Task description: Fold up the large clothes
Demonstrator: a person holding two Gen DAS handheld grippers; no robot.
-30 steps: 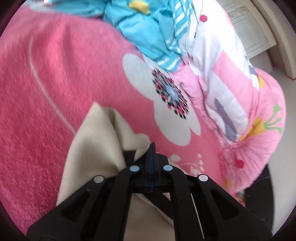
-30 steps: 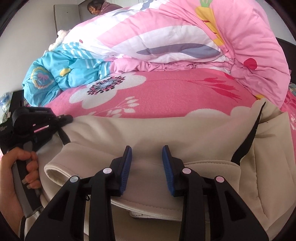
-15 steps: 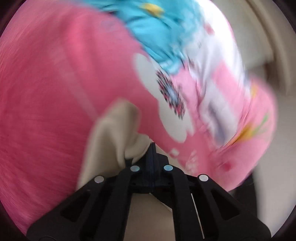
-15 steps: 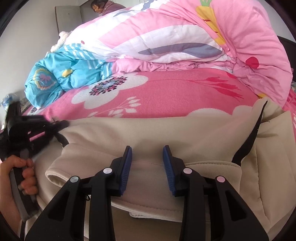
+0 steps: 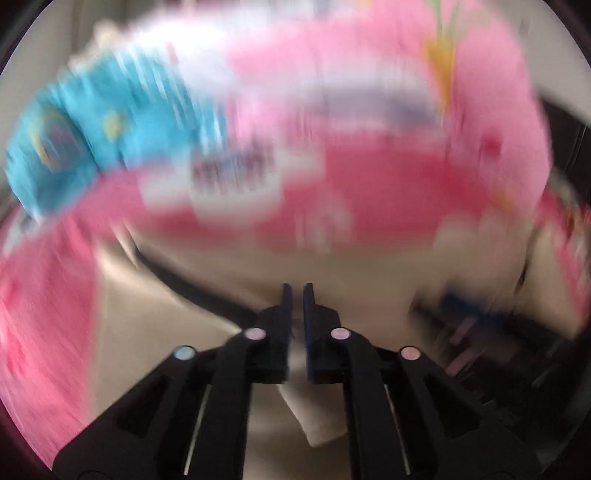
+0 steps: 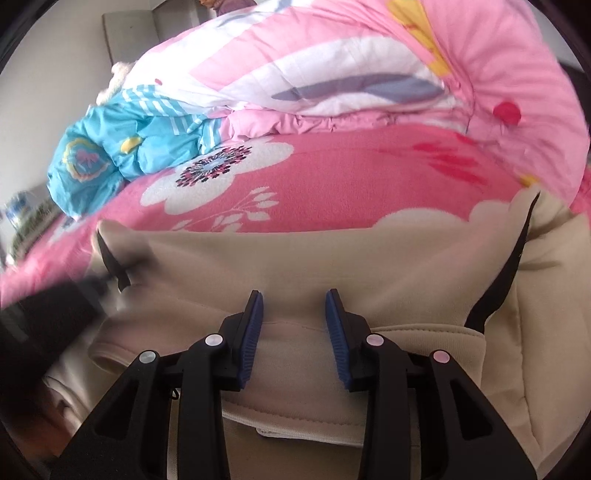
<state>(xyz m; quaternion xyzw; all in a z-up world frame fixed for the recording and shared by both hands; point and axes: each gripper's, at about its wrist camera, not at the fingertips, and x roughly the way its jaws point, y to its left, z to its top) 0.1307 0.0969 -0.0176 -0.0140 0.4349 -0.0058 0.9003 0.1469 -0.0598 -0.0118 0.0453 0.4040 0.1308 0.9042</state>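
Observation:
A large beige garment (image 6: 332, 258) with black trim (image 6: 509, 266) lies on a pink flowered blanket (image 6: 332, 184). My right gripper (image 6: 294, 295) is open, its blue pads (image 6: 255, 332) spread just above a folded beige hem. My left gripper (image 5: 297, 290) has its jaws nearly together with a narrow gap; the left wrist view is heavily blurred, with beige cloth (image 5: 332, 417) below the fingers. It shows as a dark blur at the left of the right wrist view (image 6: 55, 306).
A pink and white quilt (image 6: 369, 74) is piled at the back of the bed. A blue quilt (image 6: 110, 158) lies at the back left. A pale wall and headboard (image 6: 125, 33) stand behind.
My left gripper has swung fast, now facing along the garment toward the quilts, and its jaws show a small gap. The right gripper has stayed open over the hem.

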